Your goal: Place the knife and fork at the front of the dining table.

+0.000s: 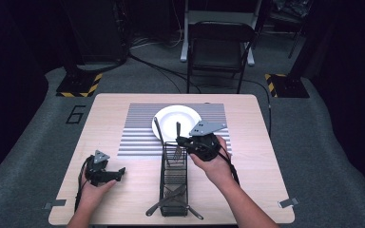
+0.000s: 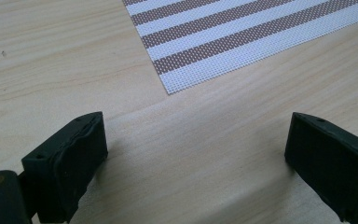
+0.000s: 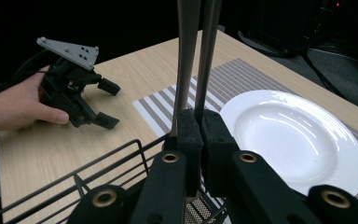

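Bare tabletop (image 2: 177, 154) between open left claw (image 2: 196, 158) jaws, placemat (image 2: 242, 37) corner beyond.

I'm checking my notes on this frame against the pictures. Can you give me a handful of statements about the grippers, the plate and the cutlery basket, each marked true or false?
1. The right gripper is shut on a utensil handle. True.
2. The left gripper is clamped on a spoon. False: its fingers stand wide apart over bare table, holding nothing.
3. The white plate lies on the striped placemat. True.
4. The plate holds food. False: it looks bare and glossy.
5. The black wire basket stands left of the left gripper. False: it stands between the two hands, right of the left gripper.
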